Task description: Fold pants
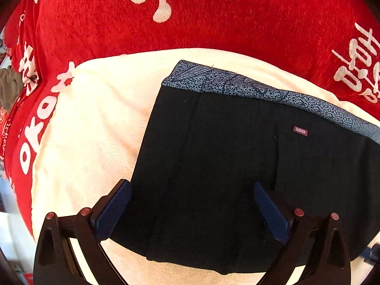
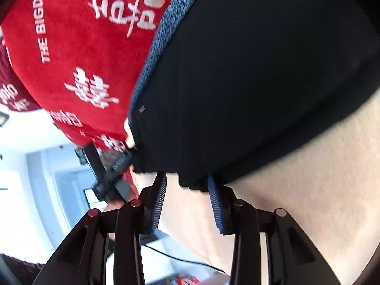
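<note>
Black pants [image 1: 237, 166] with a blue-grey speckled waistband [image 1: 237, 85] are seen folded into a compact block on a cream cloth [image 1: 95, 130], which is spread over a red towelling cover with white lettering [image 1: 190, 28]; what lies beneath the cover cannot be told. In the left wrist view the block fills the centre and right of the frame, a small maroon label [image 1: 300, 130] showing near the waistband. The left hand-held gripper [image 1: 192, 201] is held wide above the near part of the block, with nothing pinched between its blue pads. In the right wrist view the right hand-held gripper [image 2: 187, 190] is seen at a narrow gap, the hanging corner of the pants lying just at its fingertips; a firm hold cannot be confirmed. The fold appears nearly finished. For a neat result, the loose corner should be taken through all layers and laid flush with the edge, while the block is steadied from above.
</note>
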`<action>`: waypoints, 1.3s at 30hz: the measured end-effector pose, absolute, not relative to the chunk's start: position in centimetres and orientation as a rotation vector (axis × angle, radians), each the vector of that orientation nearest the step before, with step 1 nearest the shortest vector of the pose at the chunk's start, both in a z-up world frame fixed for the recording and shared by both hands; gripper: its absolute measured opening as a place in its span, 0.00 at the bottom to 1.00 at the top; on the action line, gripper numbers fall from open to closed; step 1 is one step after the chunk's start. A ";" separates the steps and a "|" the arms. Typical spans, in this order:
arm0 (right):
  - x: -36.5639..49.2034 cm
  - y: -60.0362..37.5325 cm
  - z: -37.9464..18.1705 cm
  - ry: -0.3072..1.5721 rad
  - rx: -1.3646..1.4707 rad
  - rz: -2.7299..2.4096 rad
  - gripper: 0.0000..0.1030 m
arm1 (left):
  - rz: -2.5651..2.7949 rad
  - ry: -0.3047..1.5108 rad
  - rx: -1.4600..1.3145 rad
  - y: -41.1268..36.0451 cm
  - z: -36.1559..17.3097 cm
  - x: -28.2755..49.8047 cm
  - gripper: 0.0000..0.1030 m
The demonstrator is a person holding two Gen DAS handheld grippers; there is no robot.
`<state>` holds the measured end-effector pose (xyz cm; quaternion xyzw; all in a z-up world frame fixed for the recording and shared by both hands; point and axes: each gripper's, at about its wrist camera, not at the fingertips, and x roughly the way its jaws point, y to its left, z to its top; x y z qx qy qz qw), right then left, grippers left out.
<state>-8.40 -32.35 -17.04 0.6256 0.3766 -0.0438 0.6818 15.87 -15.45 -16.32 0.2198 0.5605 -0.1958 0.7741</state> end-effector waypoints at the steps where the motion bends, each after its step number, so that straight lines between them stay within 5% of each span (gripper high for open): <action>1: -8.1 -32.6 -17.3 0.830 1.415 -0.103 0.39 | -0.430 1.204 0.483 -15.5 -16.3 15.8 1.00; 3: -7.1 -33.1 -17.7 0.850 1.423 -0.132 0.08 | -0.444 1.195 0.495 -15.5 -16.3 15.8 1.00; 8: -8.1 -32.3 -13.5 0.802 1.320 -0.131 0.08 | -0.516 1.174 0.598 -15.5 -15.7 15.0 1.00; 14: -10.2 -31.7 -17.5 0.908 1.371 -0.234 0.06 | -0.537 1.163 0.635 -15.6 -16.0 14.2 1.00; 18: -11.1 -31.9 -14.6 0.992 1.262 -0.233 0.13 | -0.506 1.205 0.663 -17.0 -14.7 12.7 1.00; 20: -11.9 -33.0 -12.7 1.008 1.179 -0.281 0.42 | -0.564 1.204 0.641 -18.7 -13.2 10.0 1.00; 21: -12.4 -33.8 -12.1 0.998 1.160 -0.311 0.47 | -0.599 1.199 0.637 -19.6 -12.8 8.7 1.00; 25: -14.1 -37.6 -12.1 0.943 1.252 -0.395 0.48 | -0.748 1.215 0.625 -24.9 -13.2 3.6 1.00; 30: -15.2 -40.0 -14.0 0.849 1.430 -0.391 0.35 | -0.806 1.232 0.616 -30.1 -15.3 0.0 1.00; 32: -15.3 -40.4 -14.1 0.812 1.455 -0.398 0.07 | -0.805 1.265 0.608 -31.8 -15.8 -1.2 1.00; 39: -17.4 -38.7 -14.9 0.820 1.430 -0.480 0.06 | -0.813 1.214 0.679 -31.2 -16.5 -4.1 1.00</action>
